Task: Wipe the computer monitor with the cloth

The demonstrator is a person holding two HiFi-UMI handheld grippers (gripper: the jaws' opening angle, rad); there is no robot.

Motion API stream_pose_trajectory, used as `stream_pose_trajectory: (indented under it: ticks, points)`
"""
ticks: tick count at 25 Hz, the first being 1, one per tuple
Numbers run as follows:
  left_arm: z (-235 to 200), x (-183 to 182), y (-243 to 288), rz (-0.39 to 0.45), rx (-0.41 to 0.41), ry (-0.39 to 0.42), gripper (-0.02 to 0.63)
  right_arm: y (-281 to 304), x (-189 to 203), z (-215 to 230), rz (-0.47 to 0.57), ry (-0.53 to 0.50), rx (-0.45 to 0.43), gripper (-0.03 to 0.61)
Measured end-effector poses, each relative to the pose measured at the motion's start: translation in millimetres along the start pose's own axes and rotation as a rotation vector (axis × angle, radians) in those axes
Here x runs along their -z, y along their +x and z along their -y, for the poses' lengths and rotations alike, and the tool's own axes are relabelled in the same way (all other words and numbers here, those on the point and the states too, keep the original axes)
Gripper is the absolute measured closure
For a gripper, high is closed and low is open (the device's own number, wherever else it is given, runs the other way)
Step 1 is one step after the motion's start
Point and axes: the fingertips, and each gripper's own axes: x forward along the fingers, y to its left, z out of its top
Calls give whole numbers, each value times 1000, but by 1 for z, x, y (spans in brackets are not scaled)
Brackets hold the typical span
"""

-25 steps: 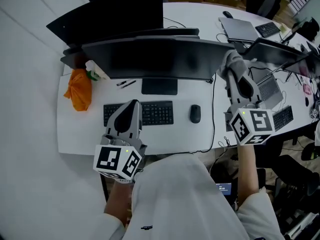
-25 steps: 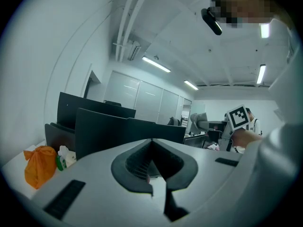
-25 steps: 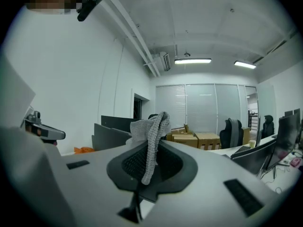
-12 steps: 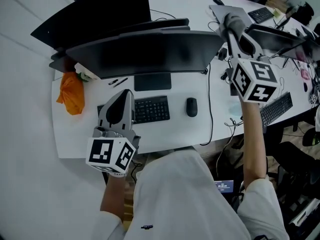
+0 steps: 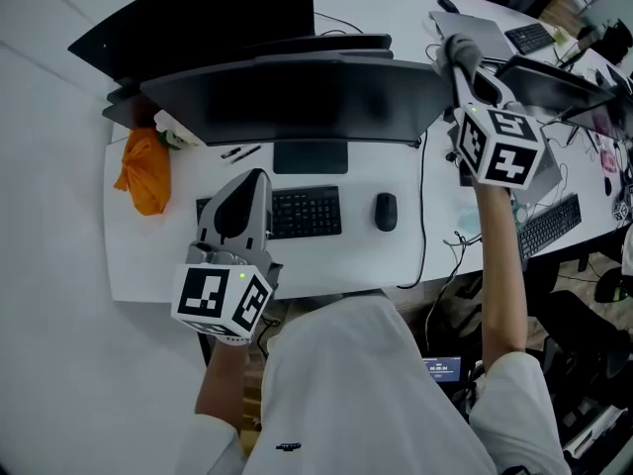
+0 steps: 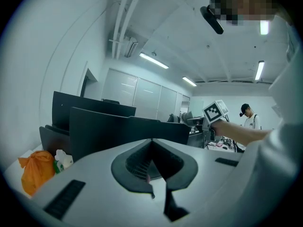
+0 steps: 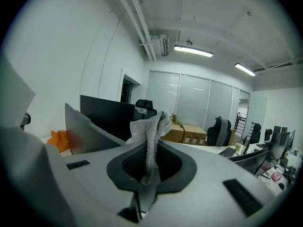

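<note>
White office desk (image 5: 148, 260): our right gripper (image 7: 146, 174) pinches the crumpled grey-white knit cloth (image 7: 152, 126) at the top right corner of the dark monitor (image 5: 297, 102); our left gripper (image 6: 152, 174), jaws pressed together, hovers over the keyboard (image 5: 307, 211).

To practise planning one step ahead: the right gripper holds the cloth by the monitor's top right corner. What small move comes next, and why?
Probably ease the right gripper down and inward, pressing the cloth onto the monitor screen near its right edge. Its jaws are shut on the cloth, held beside the top right corner; contact with the screen cannot be made out.
</note>
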Motion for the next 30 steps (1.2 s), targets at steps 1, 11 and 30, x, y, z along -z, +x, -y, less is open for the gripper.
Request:
stream_pose_trajectory:
  ticks: [1, 11, 30]
  points:
    - [-1, 1, -1, 0, -1, -1, 595, 1, -1, -2, 2, 4, -6, 554]
    - [-12, 2, -12, 9, -22, -6, 595, 13, -13, -52, 8, 11, -96, 554]
    - [-57, 6, -54, 28, -122, -45, 595, 39, -48, -164, 35, 1, -263, 555]
